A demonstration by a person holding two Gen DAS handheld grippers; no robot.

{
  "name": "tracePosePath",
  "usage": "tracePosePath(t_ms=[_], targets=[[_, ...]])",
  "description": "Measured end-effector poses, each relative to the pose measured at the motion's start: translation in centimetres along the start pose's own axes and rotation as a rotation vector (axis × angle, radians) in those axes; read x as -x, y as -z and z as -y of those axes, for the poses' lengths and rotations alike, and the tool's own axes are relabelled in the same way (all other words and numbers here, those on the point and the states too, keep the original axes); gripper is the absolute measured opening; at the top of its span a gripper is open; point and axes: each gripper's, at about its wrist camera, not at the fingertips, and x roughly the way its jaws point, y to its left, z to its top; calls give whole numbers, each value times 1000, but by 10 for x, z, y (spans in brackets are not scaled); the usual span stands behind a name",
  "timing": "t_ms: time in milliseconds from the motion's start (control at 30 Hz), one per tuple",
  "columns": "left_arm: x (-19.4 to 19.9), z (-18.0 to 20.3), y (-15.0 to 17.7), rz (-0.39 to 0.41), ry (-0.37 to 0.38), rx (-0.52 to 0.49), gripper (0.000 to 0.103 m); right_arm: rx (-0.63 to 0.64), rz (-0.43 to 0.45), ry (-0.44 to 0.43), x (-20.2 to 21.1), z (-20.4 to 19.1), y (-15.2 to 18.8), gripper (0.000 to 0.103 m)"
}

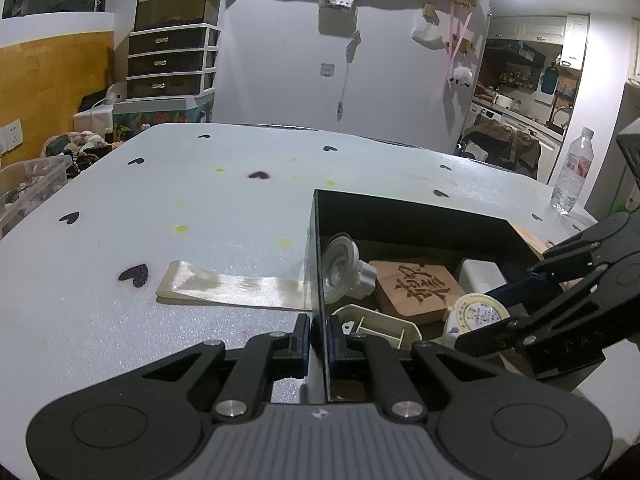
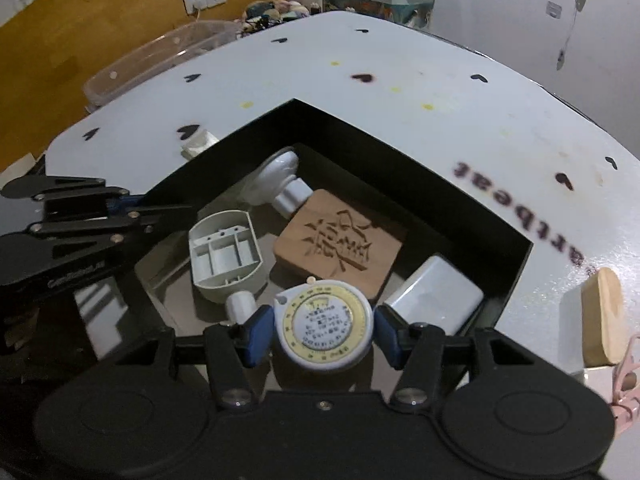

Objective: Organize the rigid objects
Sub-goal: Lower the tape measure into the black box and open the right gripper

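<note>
**Tape measure poised above the box**

Gripped between the blue pads of the right gripper (image 2: 323, 334): a round tape measure (image 2: 323, 326), face up, pads pressing its rim at 9 and 3 o'clock. No long axis to speak of, being a disc. Hangs over the near edge of the black box (image 2: 516, 256), pointing steeply down into it. Directly ahead, toward 12 o'clock: a carved wooden block (image 2: 340, 242); at 10 o'clock a grey plastic tray (image 2: 226, 256); at 2 o'clock a white case (image 2: 434, 294); farther, at 11 o'clock, a white funnel-shaped part (image 2: 276, 186). Likely needs only a slight lowering before release, probably onto the wooden block or the gap beside it. Left gripper (image 1: 319, 338) pinched nearly closed on the box's left wall, angled down, steadying it. Outside the box, at 3 o'clock, an uncollected wooden piece (image 2: 602, 318) on the table (image 2: 400, 60).
</note>
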Motion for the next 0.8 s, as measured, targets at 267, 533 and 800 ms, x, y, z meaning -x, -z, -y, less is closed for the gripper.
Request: tracePosePath(t_ms=[267,533,800], targets=[[0,-2,2,9,9,7,9,-113,-12,-37,3,-3,-5,74],[1,-3,3,15,14,6,9,-63,-65,0,10,-2,1,46],[1,-2,3,16,14,4,9,-10,-82,15,2,-9,-4,48]])
